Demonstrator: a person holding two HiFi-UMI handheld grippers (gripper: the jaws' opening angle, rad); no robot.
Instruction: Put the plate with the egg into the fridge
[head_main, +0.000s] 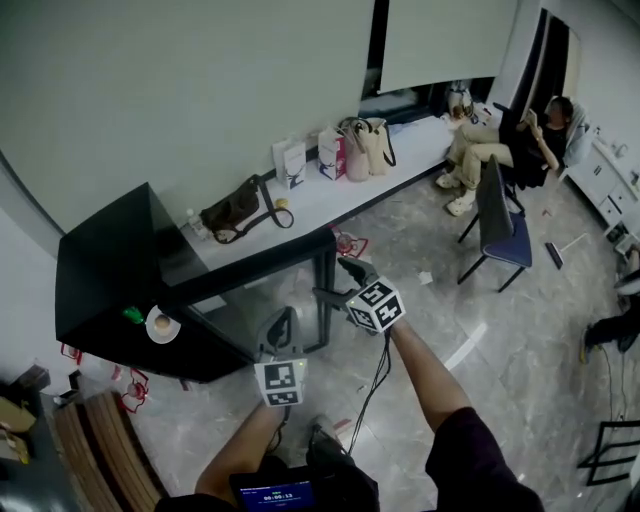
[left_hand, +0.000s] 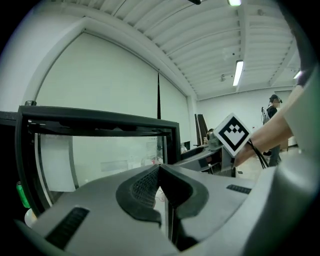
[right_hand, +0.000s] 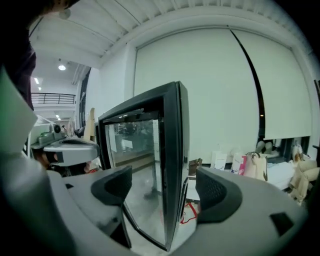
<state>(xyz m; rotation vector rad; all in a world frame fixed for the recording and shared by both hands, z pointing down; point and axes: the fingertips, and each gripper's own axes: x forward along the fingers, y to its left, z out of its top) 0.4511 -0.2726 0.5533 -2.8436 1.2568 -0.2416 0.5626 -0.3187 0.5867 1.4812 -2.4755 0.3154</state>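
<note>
While plate (head_main: 162, 325) rests atop fridge (head_main: 108, 255), left gripper (left_hand: 159, 169) fingers together, right gripper (right_hand: 165, 188) fingers apart.

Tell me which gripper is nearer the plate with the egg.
Left. The left gripper is right of the plate with the egg on the fridge; the right gripper is farther right, at the door edge.

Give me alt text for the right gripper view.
The open right tongs straddle the black edge of the fridge's glass door without gripping it. Bags stand behind at right.
</note>
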